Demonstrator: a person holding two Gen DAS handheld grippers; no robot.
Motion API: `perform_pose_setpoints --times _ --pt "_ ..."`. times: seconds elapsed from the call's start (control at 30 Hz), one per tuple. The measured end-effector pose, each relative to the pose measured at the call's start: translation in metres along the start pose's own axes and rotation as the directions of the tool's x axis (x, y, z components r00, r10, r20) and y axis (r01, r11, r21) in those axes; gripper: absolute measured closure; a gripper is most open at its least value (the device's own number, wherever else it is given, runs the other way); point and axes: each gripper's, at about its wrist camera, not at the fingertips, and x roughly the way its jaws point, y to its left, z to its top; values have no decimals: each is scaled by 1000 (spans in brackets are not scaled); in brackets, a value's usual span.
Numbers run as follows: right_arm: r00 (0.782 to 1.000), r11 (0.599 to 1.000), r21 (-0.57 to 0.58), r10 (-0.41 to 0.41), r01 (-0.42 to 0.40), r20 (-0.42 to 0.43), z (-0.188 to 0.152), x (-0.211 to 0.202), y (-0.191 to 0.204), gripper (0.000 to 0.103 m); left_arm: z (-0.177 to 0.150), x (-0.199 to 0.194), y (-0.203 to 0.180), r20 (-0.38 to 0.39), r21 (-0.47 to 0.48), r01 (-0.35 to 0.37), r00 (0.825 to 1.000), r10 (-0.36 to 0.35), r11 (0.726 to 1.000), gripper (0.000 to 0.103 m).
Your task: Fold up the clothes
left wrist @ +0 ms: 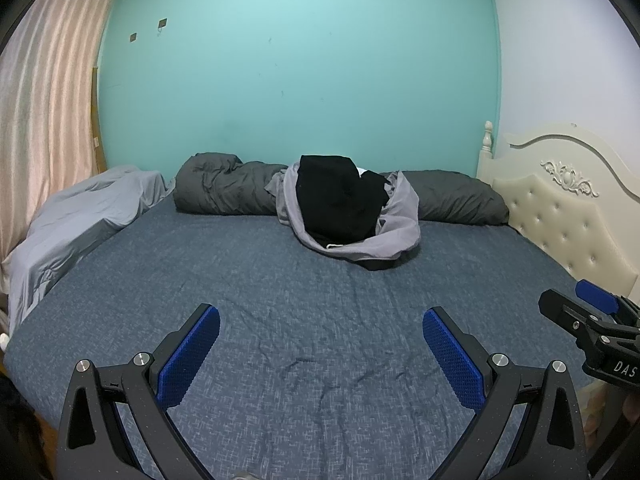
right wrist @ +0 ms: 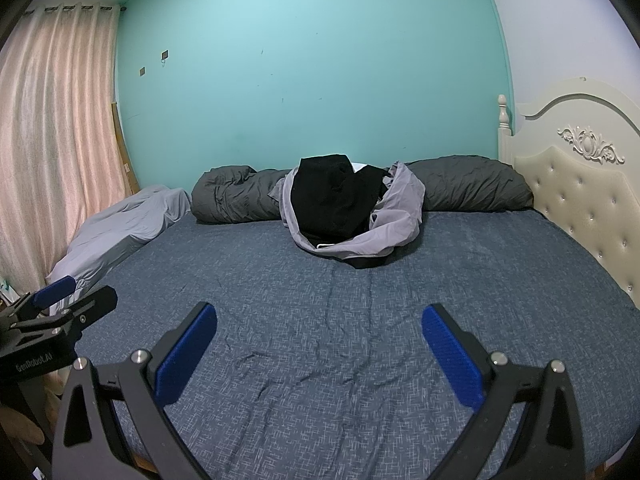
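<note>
Well, crumpled clothes [left wrist: 344, 208] (black on grey, perhaps hoodies), both jaws apart, empty.

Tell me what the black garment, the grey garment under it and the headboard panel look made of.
Black garment: matte, thick knit, probably fleece or cotton; it shows no sheen.
Grey garment: thin, smooth woven fabric, perhaps synthetic; it lies in soft, faintly shiny folds.
Headboard panel: cream padded leatherette, apparently; it is button-tufted with a slight gloss.

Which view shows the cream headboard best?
The right wrist view: the headboard shows its arched top, carved ornament and tufted panel whole. In the left wrist view it sits smaller, and the right gripper overlaps its lower edge.
</note>
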Motion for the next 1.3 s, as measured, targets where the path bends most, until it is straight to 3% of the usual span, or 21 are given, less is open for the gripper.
perform_pose_setpoints --times 0.9,1.13,1.3 --pt "1000 1000 2 -2 2 -1 2 -1 0 0 -1 5 5 -3 -7 -3 1000 3 1000 0" --pt "1000 1000 -9 -8 8 -30 1 23 -4 0 2 38 11 -28 -14 -18 999 18 1000 0" --pt "997 1000 -16 -7 6 -71 5 73 -12 0 6 84 20 -49 -22 -41 998 40 999 0"
